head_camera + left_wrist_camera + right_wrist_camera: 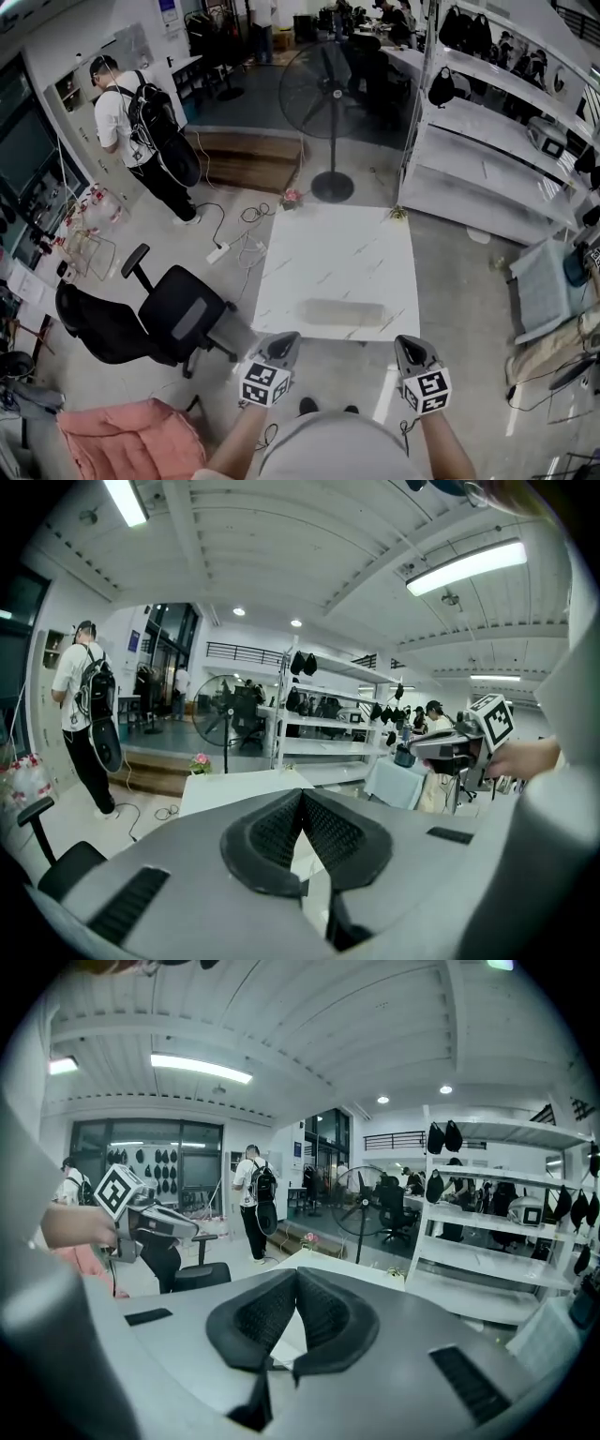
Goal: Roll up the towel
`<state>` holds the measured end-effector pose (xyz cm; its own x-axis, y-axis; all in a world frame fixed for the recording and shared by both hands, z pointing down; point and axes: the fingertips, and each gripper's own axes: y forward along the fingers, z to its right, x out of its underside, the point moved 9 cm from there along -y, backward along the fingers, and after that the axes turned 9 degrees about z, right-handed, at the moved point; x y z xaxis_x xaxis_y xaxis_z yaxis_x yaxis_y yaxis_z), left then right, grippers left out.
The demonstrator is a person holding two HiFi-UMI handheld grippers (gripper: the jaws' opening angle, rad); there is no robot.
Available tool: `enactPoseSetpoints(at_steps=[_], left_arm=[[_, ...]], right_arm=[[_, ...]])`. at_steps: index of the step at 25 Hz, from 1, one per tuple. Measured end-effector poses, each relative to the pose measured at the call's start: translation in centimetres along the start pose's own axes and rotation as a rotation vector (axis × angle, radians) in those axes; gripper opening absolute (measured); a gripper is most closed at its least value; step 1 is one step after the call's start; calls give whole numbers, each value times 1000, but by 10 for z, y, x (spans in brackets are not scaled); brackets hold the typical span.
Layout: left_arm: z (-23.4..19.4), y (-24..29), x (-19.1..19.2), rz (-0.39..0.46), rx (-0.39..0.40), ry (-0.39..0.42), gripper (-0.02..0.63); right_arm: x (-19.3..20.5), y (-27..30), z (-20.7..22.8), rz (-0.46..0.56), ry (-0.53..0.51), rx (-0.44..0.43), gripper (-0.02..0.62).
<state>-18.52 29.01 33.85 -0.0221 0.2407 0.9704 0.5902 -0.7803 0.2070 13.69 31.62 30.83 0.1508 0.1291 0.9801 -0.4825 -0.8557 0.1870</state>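
Note:
The towel (342, 312) lies as a rolled-up pale beige cylinder across the white marble table (337, 246), near its front edge. My left gripper (287, 340) hovers just off the table's front left corner, held away from the roll. Its jaws are shut with nothing between them, tips touching in the left gripper view (302, 795). My right gripper (409, 343) is at the front right corner, also clear of the towel. Its jaws meet, empty, in the right gripper view (296, 1275). Neither gripper view shows the towel.
A black office chair (178, 319) stands left of the table and a pink cushion (131, 436) lies nearer me. A standing fan (328, 103) and a small flower pot (292, 198) are behind the table. White shelves (487, 141) run along the right. A person with a backpack (141, 131) stands far left.

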Motion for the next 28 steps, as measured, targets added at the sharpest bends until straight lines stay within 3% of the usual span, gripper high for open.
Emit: enactPoseSetpoints(at_steps=[12,28], left_arm=[[27,-6,-9,33,3,4,17],[25,-6,-7,17,-1,-5,17]], right_arm=[[-9,-15,11,42,-1,-48,12],[-7,-18,7,51,-2,-42,11]])
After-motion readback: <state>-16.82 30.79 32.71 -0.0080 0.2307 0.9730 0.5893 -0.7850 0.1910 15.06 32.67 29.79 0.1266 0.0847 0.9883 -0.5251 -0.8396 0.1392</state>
